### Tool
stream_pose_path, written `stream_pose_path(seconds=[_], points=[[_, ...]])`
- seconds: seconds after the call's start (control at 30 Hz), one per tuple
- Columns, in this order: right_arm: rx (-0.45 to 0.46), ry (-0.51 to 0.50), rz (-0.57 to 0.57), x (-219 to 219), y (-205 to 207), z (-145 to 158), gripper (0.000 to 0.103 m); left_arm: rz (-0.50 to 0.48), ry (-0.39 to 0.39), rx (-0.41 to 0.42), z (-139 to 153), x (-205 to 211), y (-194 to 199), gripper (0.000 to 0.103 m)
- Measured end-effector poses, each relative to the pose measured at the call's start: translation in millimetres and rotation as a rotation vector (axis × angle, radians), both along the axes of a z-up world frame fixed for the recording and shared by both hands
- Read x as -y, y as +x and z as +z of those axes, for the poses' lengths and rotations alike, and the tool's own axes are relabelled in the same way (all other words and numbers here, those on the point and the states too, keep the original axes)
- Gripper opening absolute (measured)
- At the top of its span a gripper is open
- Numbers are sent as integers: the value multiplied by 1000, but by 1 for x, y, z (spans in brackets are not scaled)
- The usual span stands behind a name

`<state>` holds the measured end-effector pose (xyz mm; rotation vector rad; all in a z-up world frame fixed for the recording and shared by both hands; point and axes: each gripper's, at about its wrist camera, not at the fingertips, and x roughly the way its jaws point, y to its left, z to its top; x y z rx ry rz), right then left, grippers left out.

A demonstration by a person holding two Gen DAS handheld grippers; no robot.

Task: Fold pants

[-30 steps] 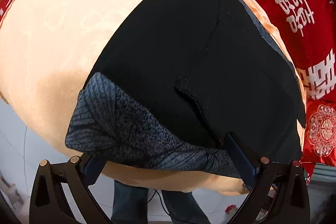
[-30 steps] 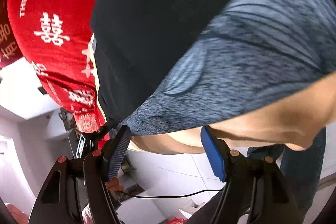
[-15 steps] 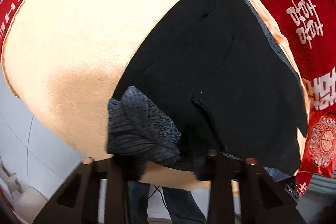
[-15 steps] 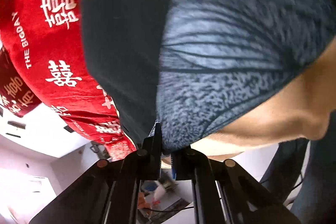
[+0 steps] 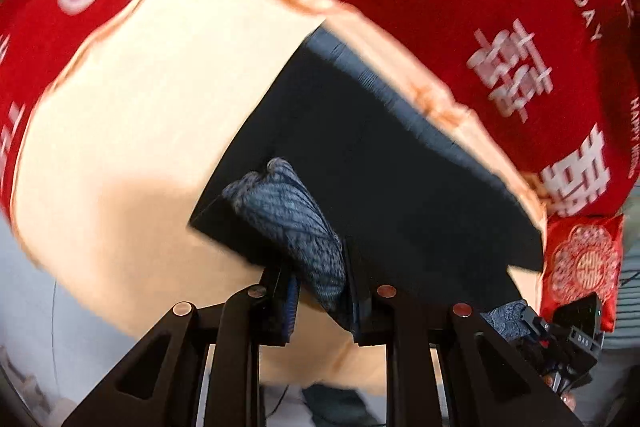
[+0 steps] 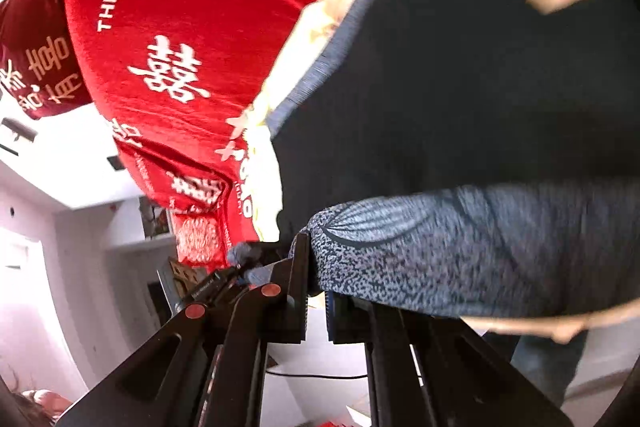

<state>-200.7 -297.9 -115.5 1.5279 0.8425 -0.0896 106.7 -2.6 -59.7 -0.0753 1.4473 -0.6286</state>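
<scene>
Both grippers are clamped on the near edge of the dark navy pants with the blue-grey leaf-print band [image 5: 400, 163], which lie spread on the pale peach padded surface [image 5: 132, 115]. My left gripper [image 5: 320, 291] pinches a bunched wad of the patterned band [image 5: 288, 211]; jaws nearly closed, cloth pressed between them. My right gripper [image 6: 316, 291] is likewise clenched on the band's other end [image 6: 460, 251], fabric draped over the right-hand jaw. In the left wrist view, the right gripper shows low at the right edge, well apart from the left.

Beyond the far edge of the pants lies the red velvet cover with white characters [image 6: 172, 27].

Judgement: this is the lift-and-carry stage of a fold, near edge gripped at two points, not yet laid over. Frames are motion-blurred, so fine detail of the hem is uncertain.

Next move calls for: raising both ends level, carrying them toward the far edge together, keeping the band taut between grippers so the wad does not slip, and then lowering before release.
</scene>
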Motion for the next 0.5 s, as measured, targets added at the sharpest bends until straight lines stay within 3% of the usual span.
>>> stream_pose_path(seconds=[0.2,0.33,0.5], points=[[-69,3,89,82,82,-11,11,1,-41,122,15,86,58,22],[-123,37,119,128,132,-61,12,20,50,170,-15,138,104,22],[-208,7,192,144,170,-104,12,42,199,174,-63,152,122,23]])
